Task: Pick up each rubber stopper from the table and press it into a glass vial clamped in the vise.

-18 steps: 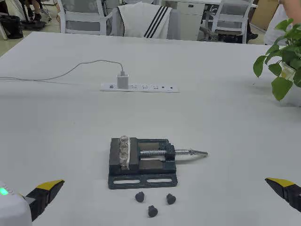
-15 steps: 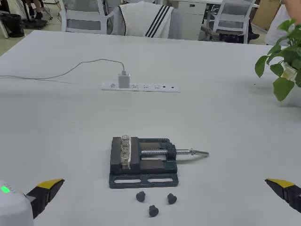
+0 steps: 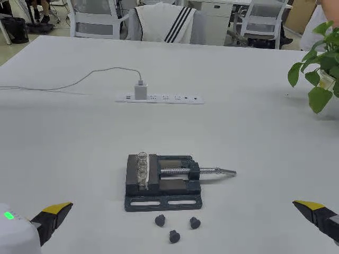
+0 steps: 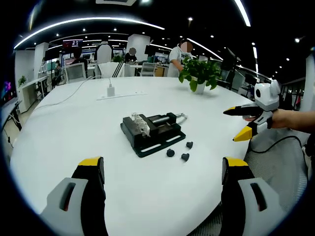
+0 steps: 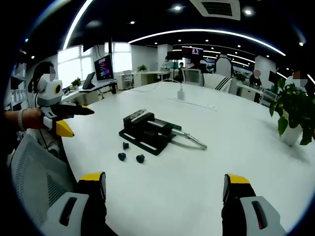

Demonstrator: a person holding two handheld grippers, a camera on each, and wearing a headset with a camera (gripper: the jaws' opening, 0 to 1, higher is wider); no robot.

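On the white table (image 3: 238, 132), three rubber stoppers (image 3: 174, 236) lie beside the vise (image 3: 163, 185) clamping glass vials (image 3: 142, 168); left gripper (image 4: 163, 163) and right gripper (image 5: 165, 177) both gape wide.

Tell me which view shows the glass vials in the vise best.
The head view: the glass vials stand in a clear row, clamped in the vise. Both gripper views show them smaller, as a faint glint on the vise.
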